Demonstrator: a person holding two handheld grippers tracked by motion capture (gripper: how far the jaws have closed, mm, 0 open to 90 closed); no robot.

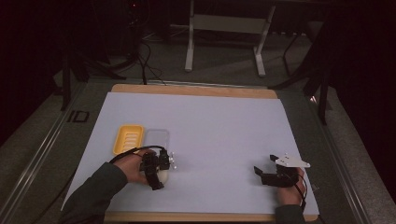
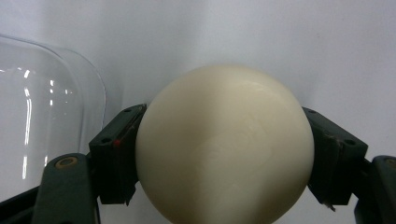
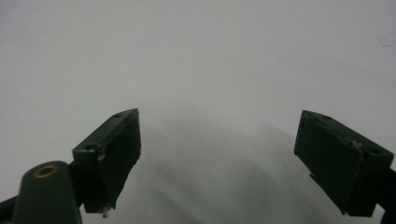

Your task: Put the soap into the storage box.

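A cream, rounded bar of soap [image 2: 224, 144] sits between the jaws of my left gripper [image 2: 219, 154], and both pads touch its sides. From above, the soap [image 1: 165, 177] rests low on the white sheet [image 1: 210, 126], with the left gripper [image 1: 161, 173] over it at the front left. A yellow soap dish [image 1: 128, 138] and a clear lid [image 1: 156, 139] lie side by side just behind that hand. The clear lid [image 2: 42, 116] lies close by at the left in the left gripper view. My right gripper [image 1: 265, 164] stands open at the front right, with nothing between its jaws [image 3: 217, 154].
The white sheet covers a wooden board [image 1: 187, 88] whose edge shows at the back. Metal rails run along both sides of the table. Beyond the board stand a white frame's legs [image 1: 189, 46] and loose cables on the floor.
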